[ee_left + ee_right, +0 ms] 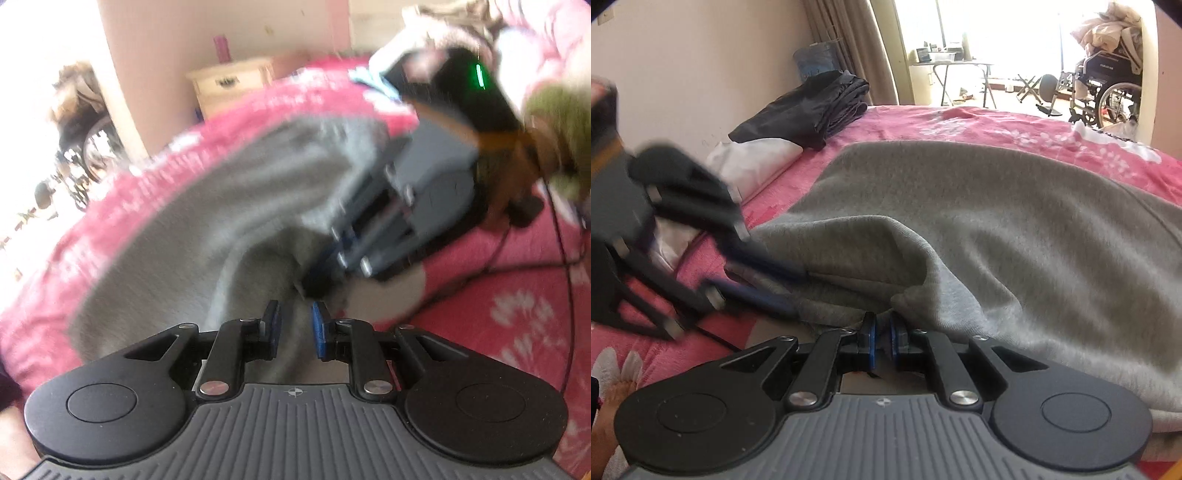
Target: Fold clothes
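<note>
Grey knit garment (979, 229) lies spread across a pink floral bedspread (979, 122), its near edge bunched. The fabric looks soft, limp and moderately heavy; judged best held at hems or corners. Right tongs (882, 334) are closed on a pinch of the near edge. Left tongs (295, 325) stand slightly parted over the cloth; whether they grip it cannot be told. Dark folded clothes (812, 107) sit far left; a wheelchair (1108, 92) stands far right.
</note>
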Demonstrator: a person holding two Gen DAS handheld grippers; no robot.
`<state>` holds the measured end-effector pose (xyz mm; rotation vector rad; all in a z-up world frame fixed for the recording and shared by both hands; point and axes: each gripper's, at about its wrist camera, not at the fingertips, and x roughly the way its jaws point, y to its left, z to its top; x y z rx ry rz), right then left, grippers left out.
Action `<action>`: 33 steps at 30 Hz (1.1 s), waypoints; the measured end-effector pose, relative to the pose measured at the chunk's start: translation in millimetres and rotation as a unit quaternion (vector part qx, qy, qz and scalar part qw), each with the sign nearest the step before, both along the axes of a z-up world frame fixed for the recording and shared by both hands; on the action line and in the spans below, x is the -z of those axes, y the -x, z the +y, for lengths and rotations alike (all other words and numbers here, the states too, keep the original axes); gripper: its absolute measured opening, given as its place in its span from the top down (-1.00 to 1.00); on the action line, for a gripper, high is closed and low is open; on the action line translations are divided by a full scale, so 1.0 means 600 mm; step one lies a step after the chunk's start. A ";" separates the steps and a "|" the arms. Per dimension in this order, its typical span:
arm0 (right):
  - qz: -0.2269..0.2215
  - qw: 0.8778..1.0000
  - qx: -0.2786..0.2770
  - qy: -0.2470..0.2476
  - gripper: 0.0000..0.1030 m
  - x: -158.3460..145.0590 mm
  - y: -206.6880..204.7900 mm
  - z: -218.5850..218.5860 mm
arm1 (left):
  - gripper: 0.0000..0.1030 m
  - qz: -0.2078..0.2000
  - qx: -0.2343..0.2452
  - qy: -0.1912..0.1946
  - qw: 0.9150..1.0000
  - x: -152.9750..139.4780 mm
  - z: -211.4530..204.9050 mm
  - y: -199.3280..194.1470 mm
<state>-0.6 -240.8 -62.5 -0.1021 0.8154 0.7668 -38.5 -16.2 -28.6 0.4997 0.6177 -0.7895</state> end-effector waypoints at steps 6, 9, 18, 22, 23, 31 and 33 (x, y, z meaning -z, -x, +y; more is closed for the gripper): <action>-0.014 1.000 0.001 0.015 0.86 0.003 0.008 0.007 | 0.03 0.019 -0.021 -0.011 1.000 0.005 -0.001 -0.062; -0.021 0.999 -0.004 0.025 0.86 0.001 0.011 0.012 | 0.06 0.024 -0.004 -0.060 0.998 0.040 -0.021 -0.080; -0.014 1.000 0.008 0.021 0.86 0.000 0.010 0.005 | 0.88 -0.233 0.013 -0.103 0.967 0.027 -0.034 0.031; 0.001 1.000 0.022 0.004 0.86 0.002 0.005 -0.004 | 0.88 -0.320 0.080 -0.192 0.924 0.088 -0.040 0.082; 0.006 1.000 0.025 0.000 0.86 0.001 0.003 -0.006 | 0.88 -0.329 0.092 -0.211 0.916 0.108 -0.039 0.087; -0.008 0.999 -0.029 -0.018 0.23 -0.031 0.019 -0.028 | 0.88 -0.360 0.089 -0.228 0.900 0.128 -0.042 0.092; -0.018 0.999 -0.041 -0.030 0.20 -0.047 0.013 -0.039 | 0.88 -0.363 0.086 -0.227 0.900 0.126 -0.044 0.091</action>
